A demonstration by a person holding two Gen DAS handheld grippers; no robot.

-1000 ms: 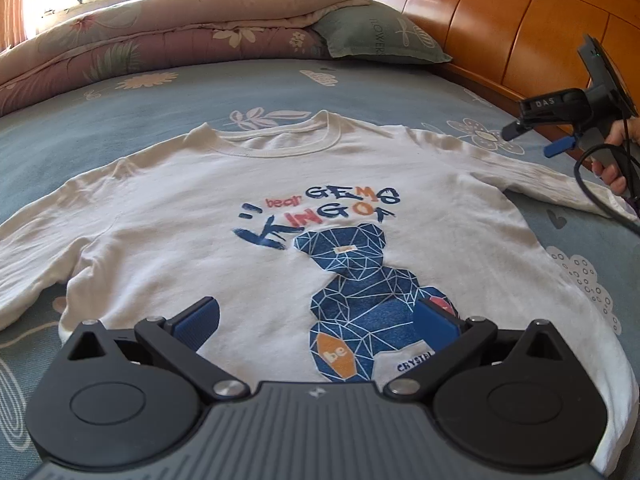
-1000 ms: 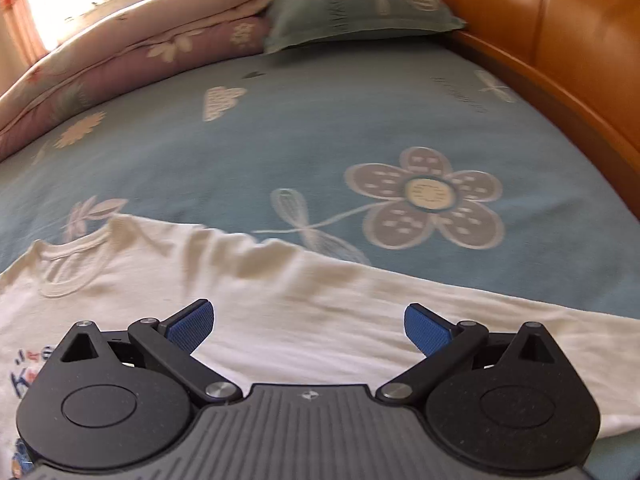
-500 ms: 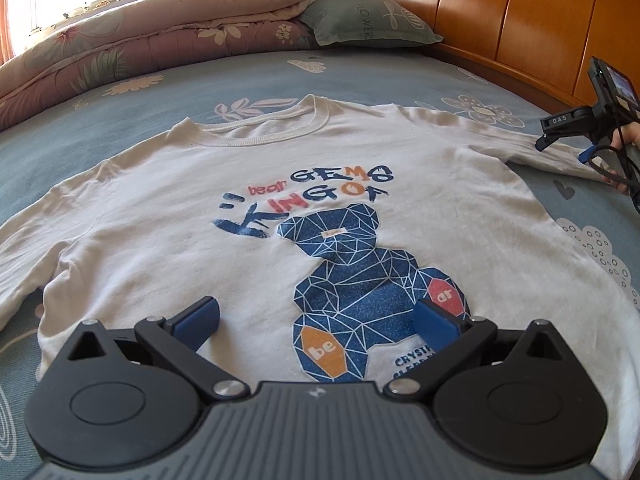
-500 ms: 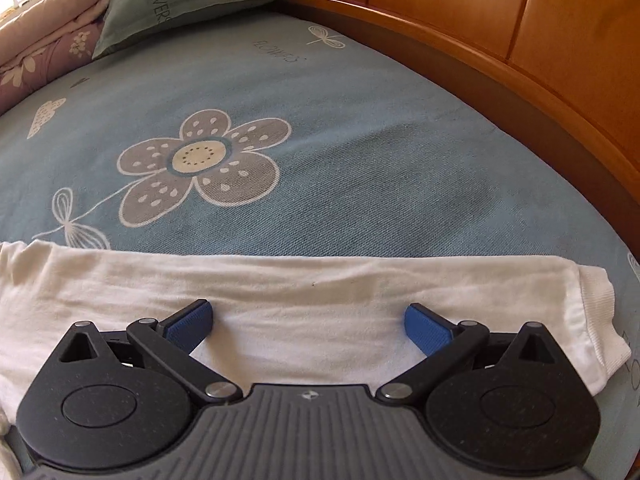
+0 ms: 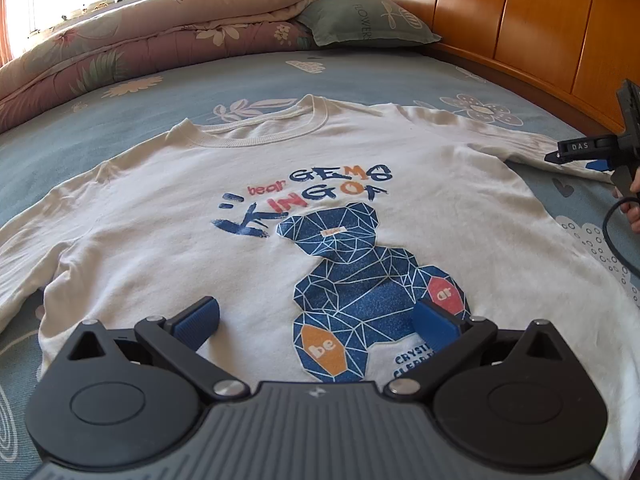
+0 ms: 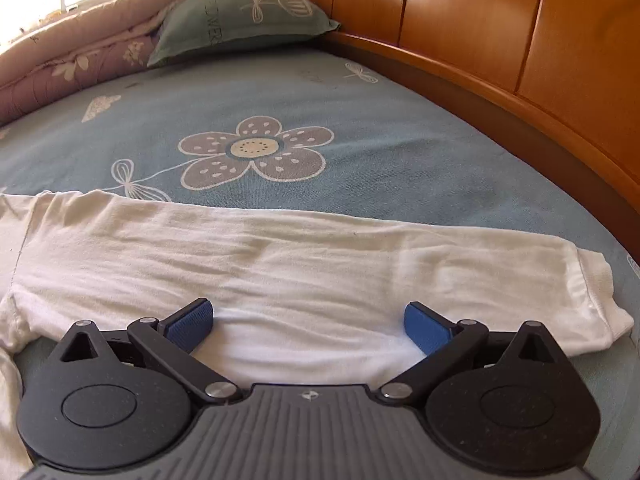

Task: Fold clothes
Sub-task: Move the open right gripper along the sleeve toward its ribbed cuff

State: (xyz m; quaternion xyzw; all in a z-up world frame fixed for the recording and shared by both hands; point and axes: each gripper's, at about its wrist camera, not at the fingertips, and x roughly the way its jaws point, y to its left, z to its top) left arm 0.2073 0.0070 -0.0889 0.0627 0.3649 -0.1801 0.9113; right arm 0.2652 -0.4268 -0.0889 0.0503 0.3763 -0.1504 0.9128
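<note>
A white long-sleeved shirt (image 5: 224, 216) with a blue bear print lies flat, face up, on the bed. My left gripper (image 5: 316, 322) hovers open over its lower front, near the hem. In the right wrist view, the shirt's sleeve (image 6: 304, 264) stretches across the sheet, its cuff (image 6: 600, 300) at the right. My right gripper (image 6: 308, 324) is open just above the sleeve's near edge, nothing between its blue pads (image 6: 190, 322). The left wrist view shows the right gripper (image 5: 592, 156) at the far right, held by a hand (image 5: 636, 196).
The blue flowered bedsheet (image 6: 360, 112) covers the bed. A folded quilt (image 5: 132, 60) and a green pillow (image 5: 360, 24) lie at the far end. A wooden headboard (image 6: 500, 32) runs along the right side. A black cable (image 5: 612, 236) trails from the right gripper.
The right gripper has shifted back left along the sleeve, so the cuff now sits further right in its view. The left gripper has edged slightly towards the shirt's lower left. Both stay open.
</note>
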